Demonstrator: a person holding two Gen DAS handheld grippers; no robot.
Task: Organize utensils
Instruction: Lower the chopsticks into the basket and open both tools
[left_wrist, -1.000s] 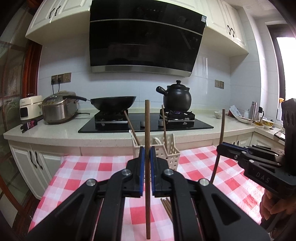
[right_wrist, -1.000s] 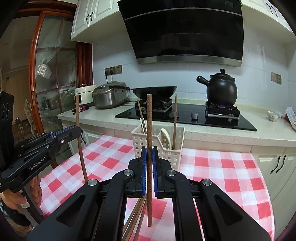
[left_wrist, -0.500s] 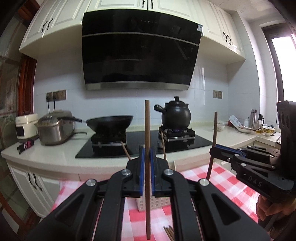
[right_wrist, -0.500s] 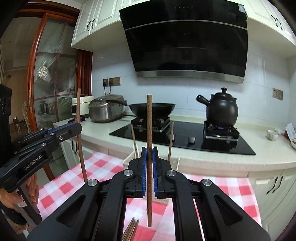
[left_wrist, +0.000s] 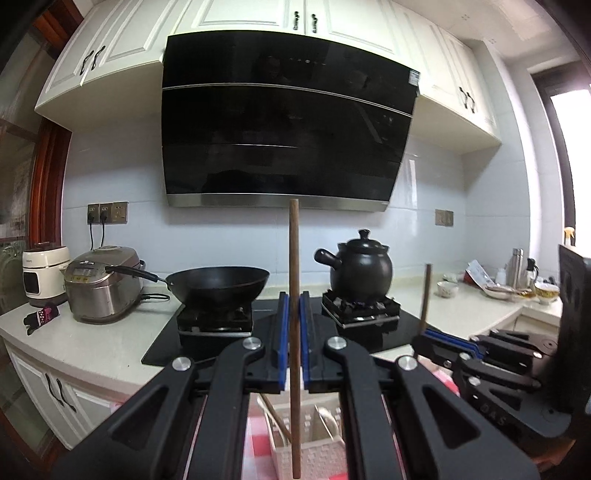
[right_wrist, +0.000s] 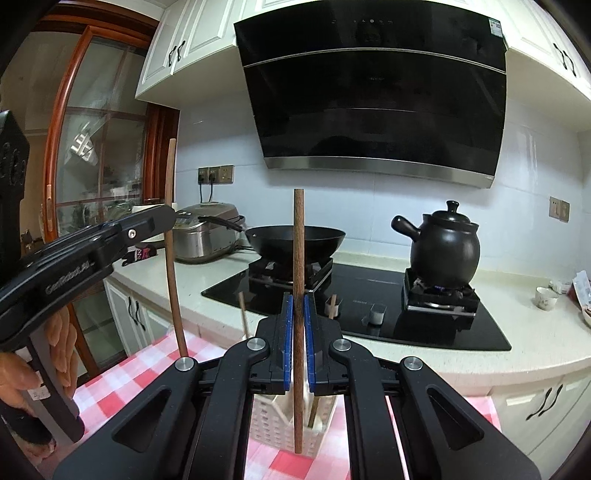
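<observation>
- Above the white utensil basket (right_wrist: 291, 424), right gripper (right_wrist: 299, 339) was clamped on an upright brown chopstick (right_wrist: 298, 295), tip low over the basket.
- Left gripper (left_wrist: 291, 347) pinched a second chopstick (left_wrist: 294, 295) upright (same pose), basket (left_wrist: 314, 458) below on the checkered tablecloth (right_wrist: 122, 376).
- More sticks stood inside the basket.

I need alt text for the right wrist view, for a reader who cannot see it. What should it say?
The right gripper holds a brown chopstick upright above a white utensil basket on a red-checked tablecloth. At the left, the left gripper holds a second chopstick. Behind are a black wok and a black clay pot on the stove.
</observation>
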